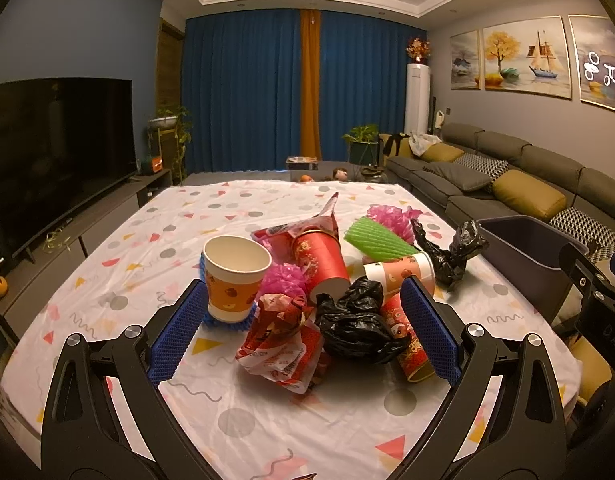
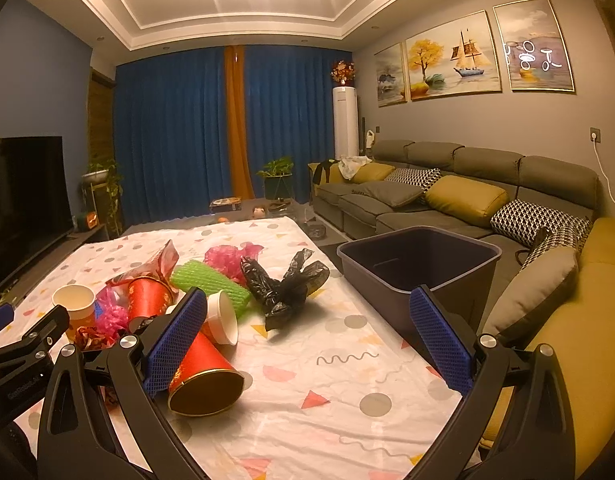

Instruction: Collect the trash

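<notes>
Red cup (image 2: 203,372) half-hidden behind spread right hand-held gripper (image 2: 307,340); left hand-held gripper (image 1: 303,328) spread.

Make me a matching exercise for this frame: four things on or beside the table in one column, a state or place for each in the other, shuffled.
Things:
1. orange paper cup
2. green foam sleeve
3. dark bin
4. nearest red cup

States:
A. beside the table's right edge, nothing visible inside
B. standing upright, mouth up
C. lying on its side, dark mouth toward the right wrist camera
D. lying flat near the pink tissue

Pairs: 1-B, 2-D, 3-A, 4-C
</notes>
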